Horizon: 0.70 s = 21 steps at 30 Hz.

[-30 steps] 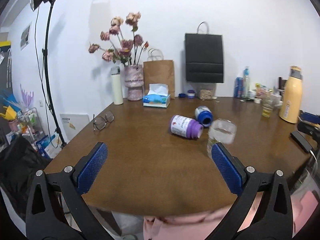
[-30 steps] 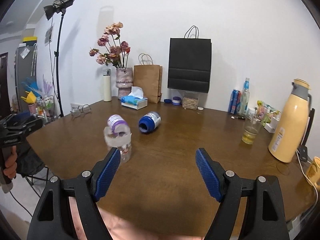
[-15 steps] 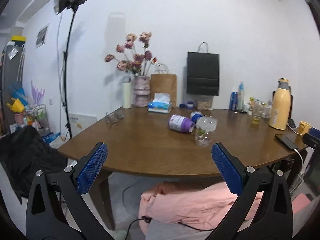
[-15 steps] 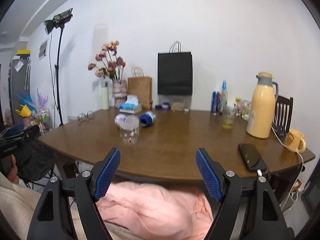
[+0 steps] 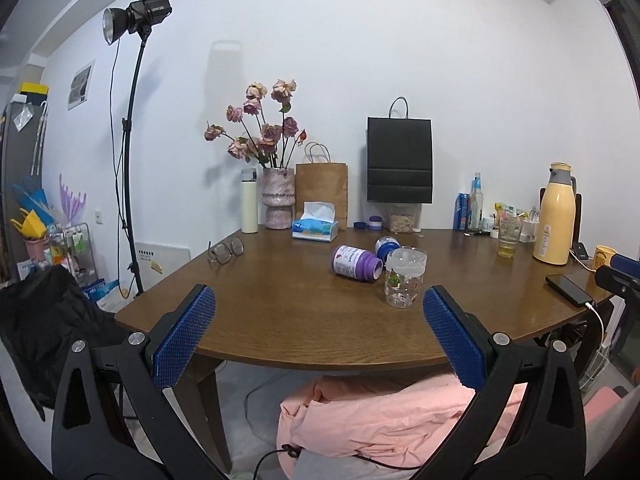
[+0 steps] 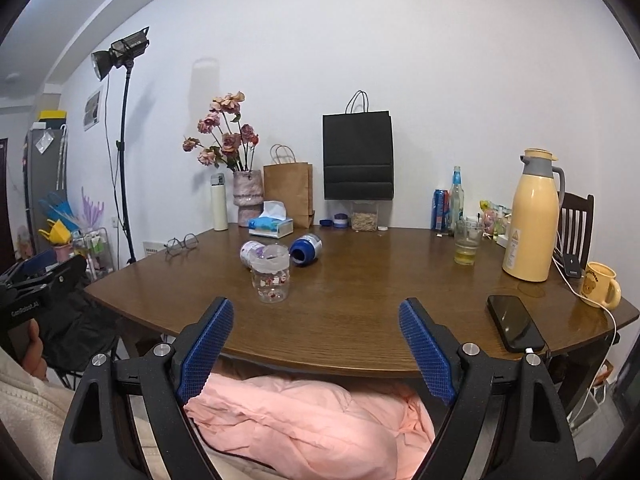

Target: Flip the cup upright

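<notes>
Clear cylindrical cup (image 5: 404, 278) (printed decals) stands upright on wooden table (image 5: 280, 312); left gripper (image 5: 318, 334) and right gripper (image 6: 316, 344) spread wide, empty.

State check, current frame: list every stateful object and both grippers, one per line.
Clear printed glass cup: upright on table, mouth up, free of both grippers.
Purple-capped bottle: lying on its side.
Blue-capped bottle: lying on its side.
Drinking glass: upright, some yellowish liquid in the bottom.
Black phone: flat, cable plugged in.
Left gripper: open, empty.
Right gripper: open, empty.
</notes>
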Motion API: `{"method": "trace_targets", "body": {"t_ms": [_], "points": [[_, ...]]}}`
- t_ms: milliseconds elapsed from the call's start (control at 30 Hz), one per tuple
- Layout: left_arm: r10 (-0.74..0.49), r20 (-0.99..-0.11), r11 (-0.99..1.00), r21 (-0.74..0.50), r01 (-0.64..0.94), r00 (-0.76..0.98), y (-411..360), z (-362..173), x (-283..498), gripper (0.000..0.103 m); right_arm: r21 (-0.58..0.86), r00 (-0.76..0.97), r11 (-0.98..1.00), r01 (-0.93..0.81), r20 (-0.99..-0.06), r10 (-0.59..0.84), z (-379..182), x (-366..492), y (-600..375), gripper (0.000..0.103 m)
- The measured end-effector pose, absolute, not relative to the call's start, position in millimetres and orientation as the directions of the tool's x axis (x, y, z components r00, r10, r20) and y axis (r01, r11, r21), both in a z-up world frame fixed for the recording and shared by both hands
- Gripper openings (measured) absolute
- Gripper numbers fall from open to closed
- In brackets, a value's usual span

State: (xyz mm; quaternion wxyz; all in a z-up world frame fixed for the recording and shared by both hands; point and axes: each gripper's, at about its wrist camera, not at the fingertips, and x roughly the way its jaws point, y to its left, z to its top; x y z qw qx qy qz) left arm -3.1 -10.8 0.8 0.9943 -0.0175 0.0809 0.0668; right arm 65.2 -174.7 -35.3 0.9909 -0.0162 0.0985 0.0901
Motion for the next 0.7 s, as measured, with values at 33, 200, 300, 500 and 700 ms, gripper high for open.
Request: {"method": "trace_targets", "body": {"t_ms": [33, 200, 300, 500, 700], "points": [[0.129, -0.164, 0.991, -0.024, -0.134, 0.978, -10.3, 0.8, -2.9, 0.103, -0.013, 0.965, 0.983, -0.181, -0.198, 0.175, -35.9, 65.0, -175.3, 0.089], [0.131, -0.160, 0.990, -0.021, -0.136, 0.978, -10.9, 1.8, -2.3, 0.103, -0.004, 0.961, 0.984, -0.181, -0.215, 0.175, -38.3, 68.6, -175.1, 0.089], [0.126, -0.159, 0.991, -0.021, -0.131, 0.979, -10.7, 2.2, -1.9, 0.103, -0.003, 0.961, 0.983, -0.185, -0.208, 0.181, -38.0, 66.5, -173.6, 0.089], [0.113, -0.153, 0.993, -0.018, -0.118, 0.982, -8.6, 4.3, -1.0, 0.103, -0.003, 0.957, 0.978, -0.209, -0.207, 0.204, -38.0, 66.5, -171.8, 0.089], [0.109, -0.148, 0.993, -0.019, -0.113, 0.983, -7.1, 5.3, -0.8, 0.103, -0.006, 0.958, 0.977, -0.211, -0.198, 0.206, -36.3, 65.3, -171.6, 0.089]]}}
